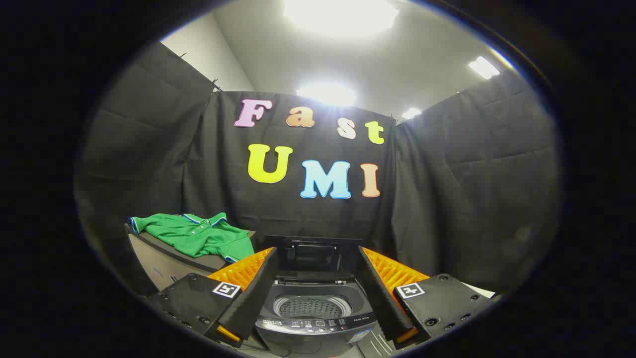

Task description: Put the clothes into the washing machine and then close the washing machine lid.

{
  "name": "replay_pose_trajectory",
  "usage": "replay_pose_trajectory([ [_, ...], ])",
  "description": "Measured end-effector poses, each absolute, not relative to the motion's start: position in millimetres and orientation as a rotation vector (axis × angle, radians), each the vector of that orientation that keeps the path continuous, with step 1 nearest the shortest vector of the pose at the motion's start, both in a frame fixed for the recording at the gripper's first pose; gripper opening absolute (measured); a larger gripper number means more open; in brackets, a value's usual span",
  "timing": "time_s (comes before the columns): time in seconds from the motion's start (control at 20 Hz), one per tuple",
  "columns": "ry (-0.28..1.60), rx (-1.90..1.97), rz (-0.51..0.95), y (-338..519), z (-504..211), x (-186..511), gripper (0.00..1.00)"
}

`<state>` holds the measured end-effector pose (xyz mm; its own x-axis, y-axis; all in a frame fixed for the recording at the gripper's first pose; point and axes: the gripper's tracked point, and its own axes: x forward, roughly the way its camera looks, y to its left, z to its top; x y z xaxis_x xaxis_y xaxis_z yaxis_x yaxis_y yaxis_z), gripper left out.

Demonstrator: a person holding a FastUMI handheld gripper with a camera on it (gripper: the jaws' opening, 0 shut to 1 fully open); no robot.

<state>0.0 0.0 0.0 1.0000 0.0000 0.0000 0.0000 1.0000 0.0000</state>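
Hand-held gripper (316, 278) gapes wide, empty; 1 green shirt (198, 234), 1 open-lidded washing machine (313, 318).

The gripper (317, 278) had two wedge-shaped fingers (251, 298) with ribbed sides, set wide apart. Each dark mount (439, 298) bore a square black-and-white marker (226, 289) and round screw holes.
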Motion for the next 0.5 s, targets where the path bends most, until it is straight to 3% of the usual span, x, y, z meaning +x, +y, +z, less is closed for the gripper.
replay_pose_trajectory([
  [0.5, -0.003, 0.024, 0.001, 1.1, -2.5, 1.6, 0.98],
])
